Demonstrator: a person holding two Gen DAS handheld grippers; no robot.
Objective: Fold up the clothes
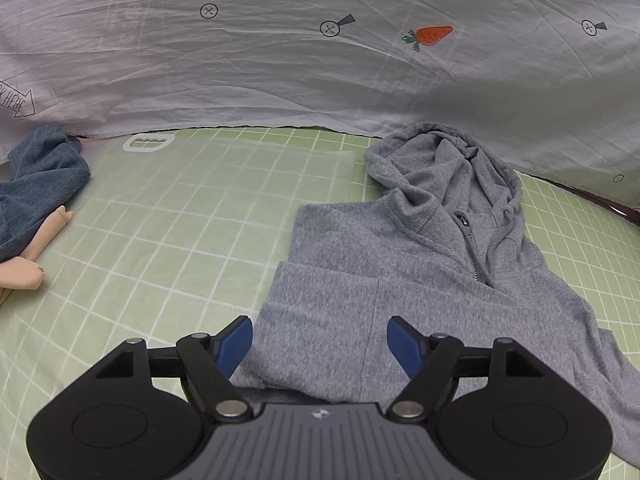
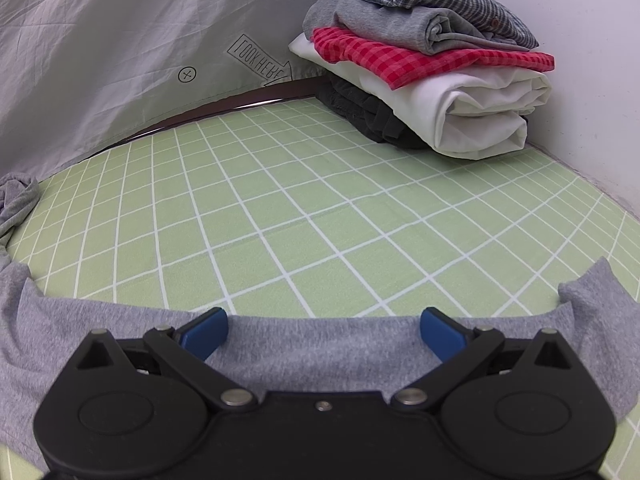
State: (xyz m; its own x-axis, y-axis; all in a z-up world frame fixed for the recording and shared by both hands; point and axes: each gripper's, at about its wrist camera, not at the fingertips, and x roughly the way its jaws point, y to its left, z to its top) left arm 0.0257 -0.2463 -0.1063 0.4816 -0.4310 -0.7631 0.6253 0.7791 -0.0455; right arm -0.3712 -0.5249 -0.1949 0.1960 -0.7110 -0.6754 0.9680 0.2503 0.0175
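A grey zip hoodie (image 1: pixel 400 264) lies on the green checked sheet (image 1: pixel 180 240), hood toward the back, its left side folded in over the front. My left gripper (image 1: pixel 320 340) is open just above the folded lower part, holding nothing. In the right wrist view, a grey sleeve or edge of the hoodie (image 2: pixel 320 352) lies across the sheet (image 2: pixel 320 208) under my right gripper (image 2: pixel 324 332), which is open and empty.
A pile of folded clothes (image 2: pixel 432 64) stands at the back right by the wall. A blue garment (image 1: pixel 36 188) and a beige one (image 1: pixel 24 272) lie at the left. A white printed cloth (image 1: pixel 320 60) hangs along the back.
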